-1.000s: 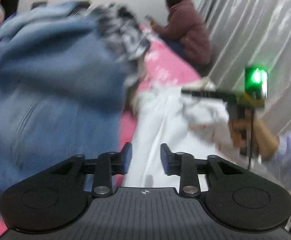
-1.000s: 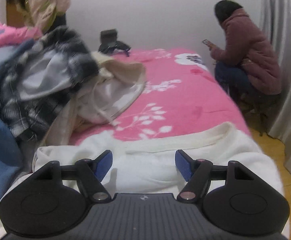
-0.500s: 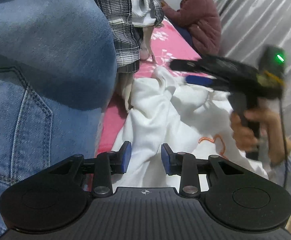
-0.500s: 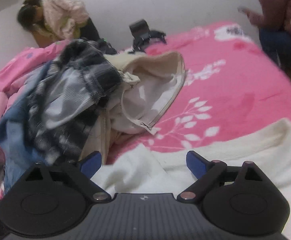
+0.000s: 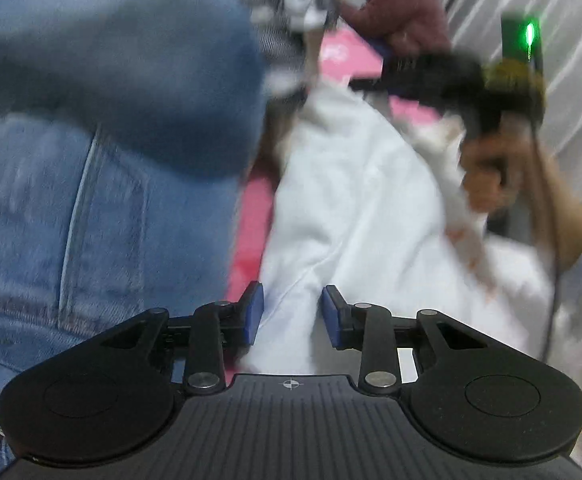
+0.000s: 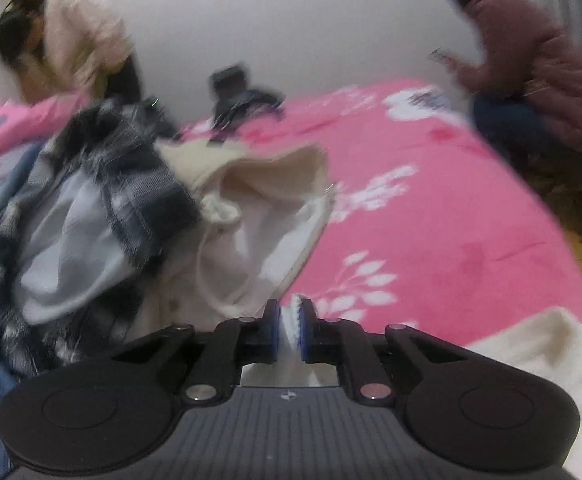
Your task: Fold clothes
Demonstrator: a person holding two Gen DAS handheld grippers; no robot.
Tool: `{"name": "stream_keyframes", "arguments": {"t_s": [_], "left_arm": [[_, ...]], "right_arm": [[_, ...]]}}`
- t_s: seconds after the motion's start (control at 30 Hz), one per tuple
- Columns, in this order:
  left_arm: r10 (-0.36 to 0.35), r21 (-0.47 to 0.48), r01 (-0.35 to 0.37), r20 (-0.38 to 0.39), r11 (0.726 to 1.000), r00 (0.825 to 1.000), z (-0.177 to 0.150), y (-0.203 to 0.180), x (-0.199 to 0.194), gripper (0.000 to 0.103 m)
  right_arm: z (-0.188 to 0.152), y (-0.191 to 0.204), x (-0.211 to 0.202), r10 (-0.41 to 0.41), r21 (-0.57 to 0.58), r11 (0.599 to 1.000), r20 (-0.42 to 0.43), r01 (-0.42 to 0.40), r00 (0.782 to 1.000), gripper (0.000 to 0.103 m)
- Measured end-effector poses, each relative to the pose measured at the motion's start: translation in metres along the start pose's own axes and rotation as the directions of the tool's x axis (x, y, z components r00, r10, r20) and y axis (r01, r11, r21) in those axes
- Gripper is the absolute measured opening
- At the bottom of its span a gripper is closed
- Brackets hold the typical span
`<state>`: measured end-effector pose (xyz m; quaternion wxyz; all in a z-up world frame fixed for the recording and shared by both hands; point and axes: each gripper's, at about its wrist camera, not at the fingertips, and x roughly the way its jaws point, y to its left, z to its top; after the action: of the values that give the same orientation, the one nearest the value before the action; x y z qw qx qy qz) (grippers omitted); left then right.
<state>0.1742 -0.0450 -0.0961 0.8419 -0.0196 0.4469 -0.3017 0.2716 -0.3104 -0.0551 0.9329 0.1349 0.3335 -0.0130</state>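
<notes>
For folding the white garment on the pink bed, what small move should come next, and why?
Probably bring the left gripper down to pinch the white garment. Its closing jaws have cloth between them, not pressed, while the right gripper is closing on a white fold already.

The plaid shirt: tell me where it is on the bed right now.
In the right wrist view the plaid shirt lies left of centre on the clothes pile, over the cream garment, with the pink bedspread to its right.

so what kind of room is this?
Most likely a bedroom in a home: a bed with a pink floral bedspread, a pile of loose clothes on it, and curtains alongside.
</notes>
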Motion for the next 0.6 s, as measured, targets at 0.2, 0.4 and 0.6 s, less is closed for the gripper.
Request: {"name": "stream_keyframes", "arguments": {"t_s": [0.2, 0.4, 0.6], "left_arm": [[0.072, 0.053, -0.072, 0.001, 0.996, 0.997, -0.015, -0.008, -0.016, 0.018], [0.073, 0.072, -0.080, 0.088, 0.994, 0.993, -0.007, -0.008, -0.049, 0.025], [-0.024, 0.154, -0.009, 0.211, 0.988, 0.977, 0.030, -0.029, -0.032, 0.014]], "right_arm": [[0.002, -0.003, 0.018, -0.176, -0.095, 0.979, 0.073, 0.183, 0.982, 0.011], [0.015, -0.038, -0.007, -0.160, 0.083, 0.985, 0.096, 0.153, 0.982, 0.027], [-0.020, -0.005, -0.081, 0.145, -0.052, 0.988, -0.059, -0.148, 0.988, 0.044]]}}
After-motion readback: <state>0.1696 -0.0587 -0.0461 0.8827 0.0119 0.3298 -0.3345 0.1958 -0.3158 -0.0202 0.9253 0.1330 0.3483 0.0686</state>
